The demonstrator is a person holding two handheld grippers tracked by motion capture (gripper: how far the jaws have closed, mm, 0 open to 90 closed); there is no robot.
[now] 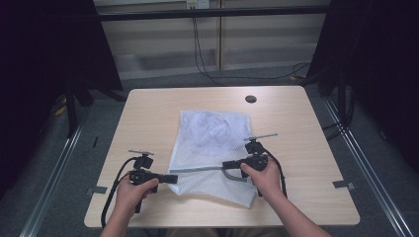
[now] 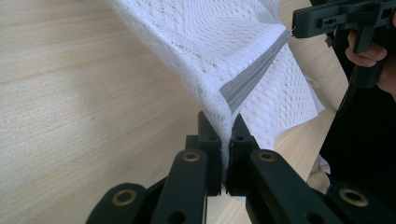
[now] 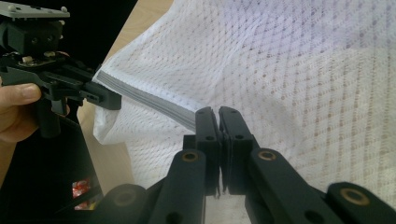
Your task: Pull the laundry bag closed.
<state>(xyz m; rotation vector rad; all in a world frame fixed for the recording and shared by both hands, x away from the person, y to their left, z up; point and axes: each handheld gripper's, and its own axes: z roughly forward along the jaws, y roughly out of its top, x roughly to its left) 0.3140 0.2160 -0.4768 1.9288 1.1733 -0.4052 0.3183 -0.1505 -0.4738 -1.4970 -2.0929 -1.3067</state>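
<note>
A white mesh bag (image 1: 212, 133) lies flat mid-table with something pale inside it. A grey zipper (image 1: 202, 169) runs across its near end. My left gripper (image 1: 173, 178) is shut on the bag's near-left corner, where the zipper ends. In the left gripper view the jaws (image 2: 227, 123) pinch the mesh (image 2: 201, 46) right at the zipper (image 2: 252, 77) end. My right gripper (image 1: 225, 164) is shut on the zipper farther along. In the right gripper view its jaws (image 3: 218, 114) close on the grey band (image 3: 149, 100), with mesh (image 3: 280, 70) behind them.
The wooden table (image 1: 148, 113) has a round black grommet (image 1: 250, 98) near its far edge. Dark curtains flank both sides, and cables run over the floor behind. The other gripper shows in each gripper view, the right one (image 2: 336, 18) and the left one (image 3: 60, 84).
</note>
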